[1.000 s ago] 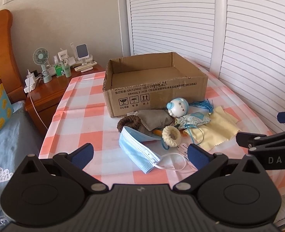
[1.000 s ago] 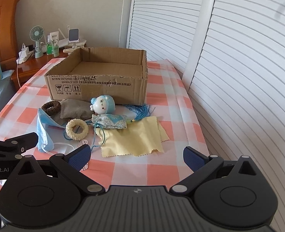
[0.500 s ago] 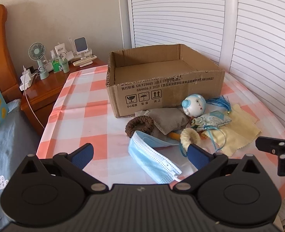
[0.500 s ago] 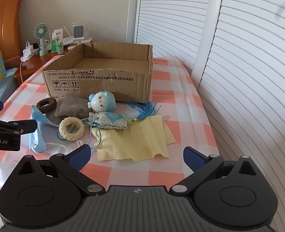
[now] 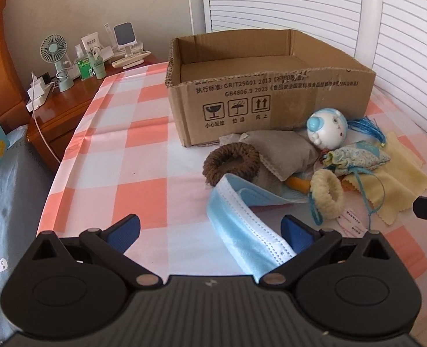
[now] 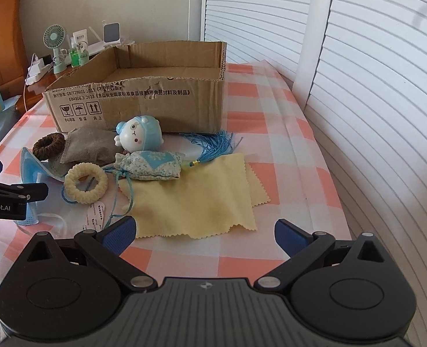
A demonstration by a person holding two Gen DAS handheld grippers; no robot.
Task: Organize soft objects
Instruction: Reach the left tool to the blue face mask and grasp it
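Since a second ago both grippers have come closer to the pile, and the blue face mask point(image 5: 242, 219) now reaches between the spread fingers of the left gripper point(image 5: 210, 228), which grips nothing. The right gripper point(image 6: 206, 230) is likewise released, its tips hanging just over the near edge of the yellow cloth point(image 6: 196, 199). Beyond lie the cream ring point(image 6: 85, 183), brown scrunchie point(image 5: 231, 163), grey pouch point(image 5: 282, 151), floral sachet point(image 6: 152, 169) and blue-capped doll point(image 6: 139, 136), all outside the empty cardboard box point(image 5: 271, 98). The things overlap, so lifting the mask could drag the scrunchie, and the sachet's cords could snag the ring. Only the left view shows something orange under the pouch; only the right view shows the tassel point(image 6: 213, 147) spread out whole and the doll's face.
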